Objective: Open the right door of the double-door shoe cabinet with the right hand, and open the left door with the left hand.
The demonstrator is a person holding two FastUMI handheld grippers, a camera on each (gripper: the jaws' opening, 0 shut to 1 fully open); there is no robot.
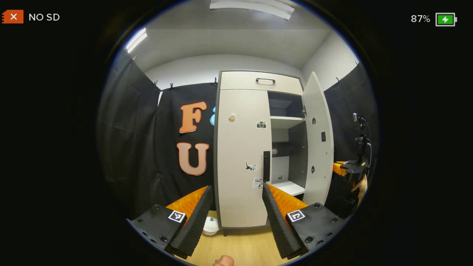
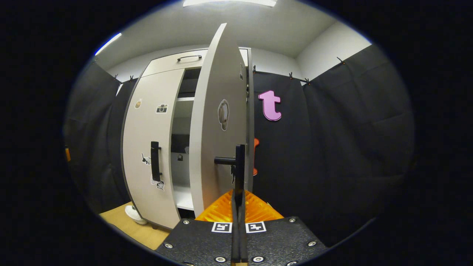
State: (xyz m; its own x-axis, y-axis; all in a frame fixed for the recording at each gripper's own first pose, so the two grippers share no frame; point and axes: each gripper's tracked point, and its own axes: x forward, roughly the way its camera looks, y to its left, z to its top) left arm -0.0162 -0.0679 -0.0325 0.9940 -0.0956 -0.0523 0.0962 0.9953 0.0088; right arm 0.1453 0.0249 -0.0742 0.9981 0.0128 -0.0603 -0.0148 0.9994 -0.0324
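The left gripper (image 1: 236, 192) is held level with its fingers spread wide apart, nothing between them. The right gripper (image 2: 239, 207) has its fingers pressed together into one narrow line. In the left gripper view, a hand (image 1: 361, 186) holds the right gripper at the far right.

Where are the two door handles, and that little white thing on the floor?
left door handle (image 1: 266, 165), left gripper view, mid bar.
right door handle (image 2: 240, 162), right gripper view, upper bar.
white object (image 1: 211, 226), left gripper view, its top.
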